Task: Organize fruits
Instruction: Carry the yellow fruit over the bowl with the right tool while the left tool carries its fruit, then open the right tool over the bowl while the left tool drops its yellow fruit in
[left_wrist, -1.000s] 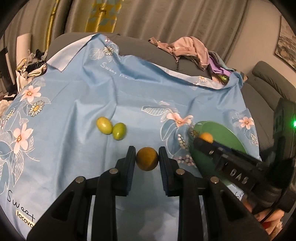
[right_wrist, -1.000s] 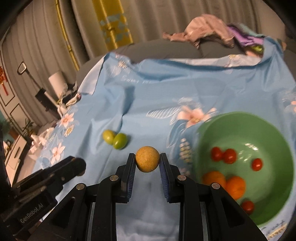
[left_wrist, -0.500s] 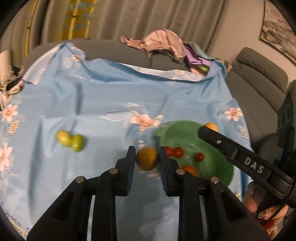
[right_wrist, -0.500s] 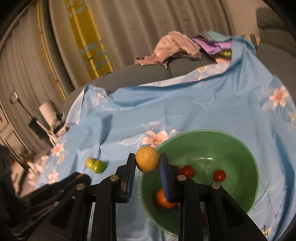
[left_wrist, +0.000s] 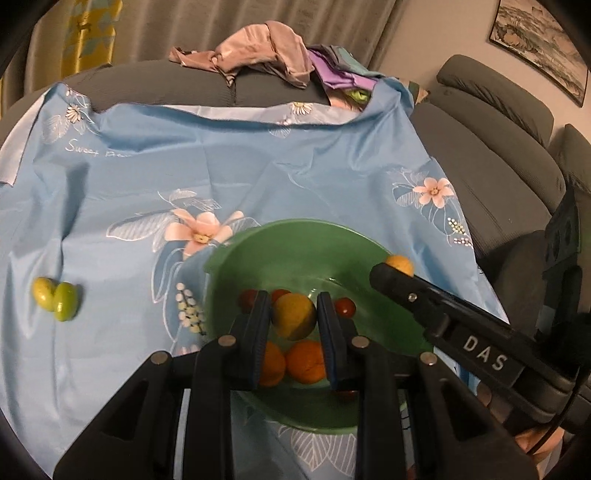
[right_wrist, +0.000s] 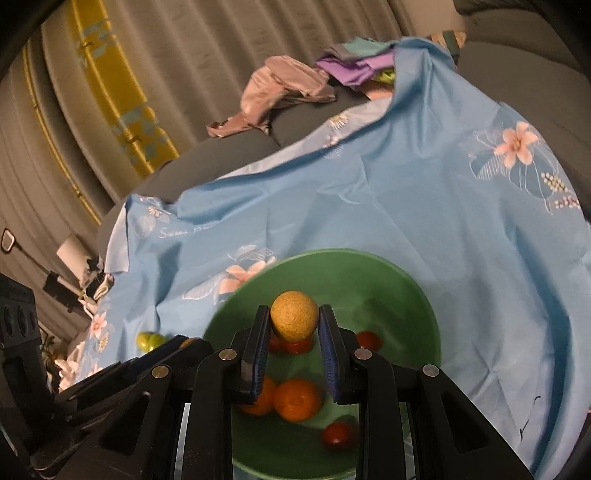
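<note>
My left gripper (left_wrist: 293, 314) is shut on a round yellow fruit (left_wrist: 294, 316) and hangs over the green bowl (left_wrist: 236, 254). My right gripper (right_wrist: 293, 320) is shut on a second, rough-skinned yellow fruit (right_wrist: 294, 315) above the same green bowl (right_wrist: 413, 291). In the left wrist view the right gripper (left_wrist: 392, 266) comes in from the right over the bowl's rim, its fruit (left_wrist: 399, 263) showing at the tip. Inside the bowl lie two oranges (right_wrist: 297, 398) and several small red tomatoes (right_wrist: 337, 435). Two green fruits (left_wrist: 55, 302) rest touching on the blue cloth at the left.
A light blue floral cloth (left_wrist: 258, 162) covers the grey sofa (left_wrist: 491, 162). A heap of pink and purple clothes (left_wrist: 273, 55) lies at the back. Curtains hang behind. Part of a hand (left_wrist: 535, 439) shows at the lower right under the right gripper.
Both grippers have carried their yellow fruits sideways from over the bare cloth to over the green bowl. The two green fruits now lie far off to the left.
</note>
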